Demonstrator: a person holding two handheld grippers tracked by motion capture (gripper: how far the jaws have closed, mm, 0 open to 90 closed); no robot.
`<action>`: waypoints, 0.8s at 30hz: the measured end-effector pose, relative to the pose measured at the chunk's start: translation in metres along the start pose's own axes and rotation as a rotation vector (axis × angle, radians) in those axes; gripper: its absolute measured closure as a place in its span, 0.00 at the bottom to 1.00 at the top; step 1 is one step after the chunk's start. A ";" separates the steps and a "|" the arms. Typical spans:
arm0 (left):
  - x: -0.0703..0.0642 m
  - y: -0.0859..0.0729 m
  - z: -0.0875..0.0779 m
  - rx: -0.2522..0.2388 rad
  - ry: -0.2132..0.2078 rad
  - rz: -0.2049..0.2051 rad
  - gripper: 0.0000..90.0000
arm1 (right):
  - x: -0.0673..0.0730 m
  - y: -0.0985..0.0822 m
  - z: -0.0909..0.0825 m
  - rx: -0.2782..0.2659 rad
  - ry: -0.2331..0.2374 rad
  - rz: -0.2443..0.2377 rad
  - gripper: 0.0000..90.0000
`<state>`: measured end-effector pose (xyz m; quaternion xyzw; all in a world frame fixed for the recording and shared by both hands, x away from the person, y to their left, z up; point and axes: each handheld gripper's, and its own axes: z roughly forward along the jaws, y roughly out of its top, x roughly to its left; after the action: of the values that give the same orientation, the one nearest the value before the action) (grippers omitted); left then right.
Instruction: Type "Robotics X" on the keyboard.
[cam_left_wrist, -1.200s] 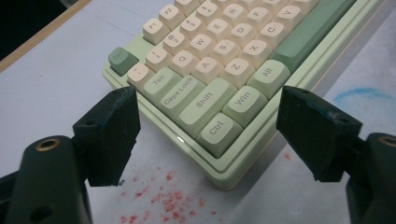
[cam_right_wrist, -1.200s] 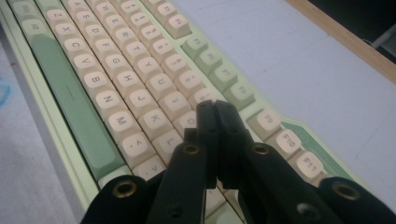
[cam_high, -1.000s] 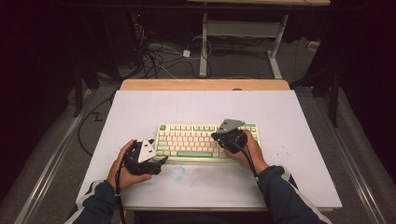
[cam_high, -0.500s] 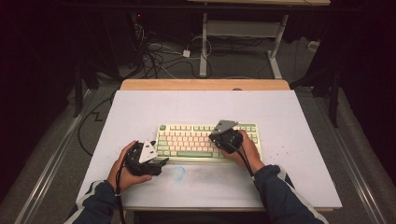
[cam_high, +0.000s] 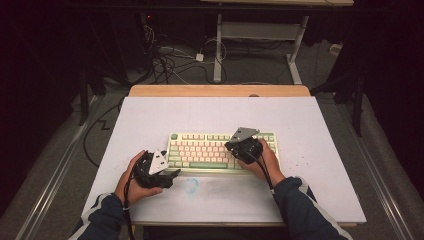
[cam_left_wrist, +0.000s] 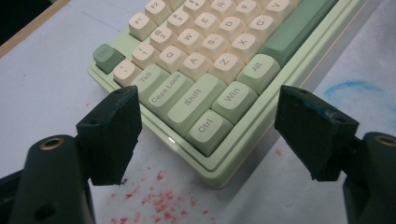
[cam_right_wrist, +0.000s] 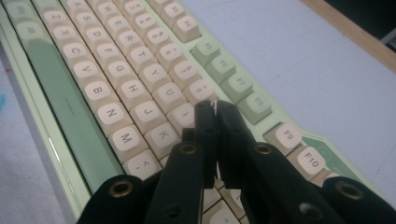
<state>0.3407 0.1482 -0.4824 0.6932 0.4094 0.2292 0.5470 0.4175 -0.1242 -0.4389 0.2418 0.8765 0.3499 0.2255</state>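
A pale green keyboard (cam_high: 200, 150) with cream keys lies in the middle of the white table mat (cam_high: 320, 130). My left gripper (cam_high: 171, 175) rests on the mat at the keyboard's front left corner. In the left gripper view the left gripper (cam_left_wrist: 212, 135) stands open, its jaws wide apart on either side of that corner of the keyboard (cam_left_wrist: 205, 79), touching nothing. My right gripper (cam_high: 231, 146) hovers over the right half of the keys. In the right gripper view the right gripper (cam_right_wrist: 215, 109) is shut with nothing between its jaws, its tips just above the upper key rows of the keyboard (cam_right_wrist: 116, 88).
A blue smudge (cam_high: 190, 185) marks the mat just in front of the keyboard, and red specks (cam_left_wrist: 159, 200) lie near its left corner. A wooden edge (cam_high: 220, 90) borders the table's far side. Cables (cam_high: 170, 60) and a desk frame (cam_high: 260, 35) stand on the floor beyond.
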 end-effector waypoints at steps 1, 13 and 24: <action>0.000 0.000 0.000 -0.001 0.000 -0.001 0.24 | -0.001 0.000 -0.002 -0.011 -0.001 0.005 0.98; 0.001 0.001 -0.001 0.001 0.003 -0.001 0.24 | -0.008 -0.004 -0.029 -0.105 -0.029 0.039 0.88; 0.001 0.000 -0.002 0.004 0.007 0.000 0.24 | -0.013 -0.010 -0.052 -0.175 -0.087 0.055 0.53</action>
<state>0.3402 0.1499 -0.4816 0.6936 0.4119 0.2306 0.5441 0.3960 -0.1641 -0.4093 0.2602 0.8251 0.4203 0.2737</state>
